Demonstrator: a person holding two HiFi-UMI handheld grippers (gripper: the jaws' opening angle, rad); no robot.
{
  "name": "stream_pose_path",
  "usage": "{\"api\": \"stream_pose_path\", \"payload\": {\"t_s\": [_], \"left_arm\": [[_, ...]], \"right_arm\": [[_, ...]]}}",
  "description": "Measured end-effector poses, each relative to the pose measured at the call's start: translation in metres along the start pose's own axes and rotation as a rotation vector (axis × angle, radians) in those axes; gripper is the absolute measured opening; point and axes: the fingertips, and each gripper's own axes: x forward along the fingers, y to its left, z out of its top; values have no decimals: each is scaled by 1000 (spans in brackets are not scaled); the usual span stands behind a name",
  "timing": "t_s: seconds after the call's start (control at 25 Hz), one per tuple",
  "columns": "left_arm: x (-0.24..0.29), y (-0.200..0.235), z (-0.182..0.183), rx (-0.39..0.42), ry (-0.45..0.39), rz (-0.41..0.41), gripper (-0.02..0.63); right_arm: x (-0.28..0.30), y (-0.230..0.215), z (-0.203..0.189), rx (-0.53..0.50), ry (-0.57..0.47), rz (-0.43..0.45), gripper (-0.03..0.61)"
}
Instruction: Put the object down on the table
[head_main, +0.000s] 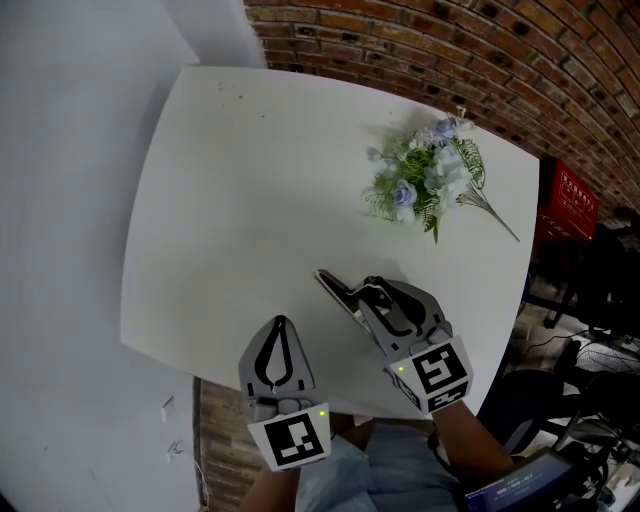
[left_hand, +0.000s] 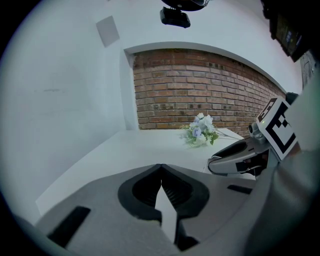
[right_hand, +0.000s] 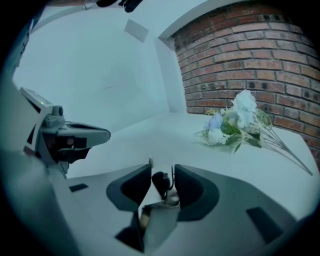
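1. R gripper (right_hand: 163, 168): jaws stand wide apart. In its own view a small dark object (right_hand: 161, 184) sits in the gap btwn the pads, part black, part shiny metal w/ a thin wire.
2. Pads don't look pressed on it. It sits low in the gap, over the white table (head_main: 230, 180). Can't tell if it rests on the table or brushes a pad, since the lower gap is murky & blurred.
3. The dark object is too small and dim to name. In head view the R gripper's body hides it, and only one dark jaw shows, poking up-left.
4. L gripper (left_hand: 161, 167): jaws together at the tips, nothing held. Just a sliver of table shows through the slit below them.
5. Head view: both grippers are at the table's near edge, L just beside R, not touching. The forearm behind R is cut off by the frame.
6. Flower bunch (head_main: 425, 180) lies on the far right of the table, well apart from both grippers, w/ thin stems trailing toward the right edge.
7. Brick wall (head_main: 450, 50) is behind the table. The stuff off the table's right side is too dark to make out.
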Motion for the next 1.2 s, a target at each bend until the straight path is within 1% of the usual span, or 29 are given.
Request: {"api": "stream_pose_path", "payload": {"t_s": [0.12, 0.28, 0.44, 0.68, 0.84, 0.96, 1.08, 1.2], "left_arm": [[-2, 0, 2, 3, -3, 5, 9], [-10, -1, 12, 5, -28, 16, 9], [-26, -5, 31, 18, -74, 31, 9], [-69, -17, 68, 29, -161, 65, 9], [-98, -18, 97, 31, -223, 103, 9], [-118, -19, 124, 53, -289, 135, 9], [-137, -23, 148, 84, -351, 159, 9], [-154, -32, 166, 83, -393, 166, 9]], "right_arm": [[-3, -2, 4, -7, -13, -5, 152], [-12, -2, 14, -22, -36, -14, 152], [-29, 4, 32, -46, -75, -8, 150], [-74, 20, 67, -91, -166, 0, 140], [-107, 32, 95, -133, -245, 14, 114], [-129, 39, 117, -169, -304, 15, 72], [-149, 43, 140, -206, -373, 1, 17], [-169, 46, 157, -226, -420, 1, 6]]}}
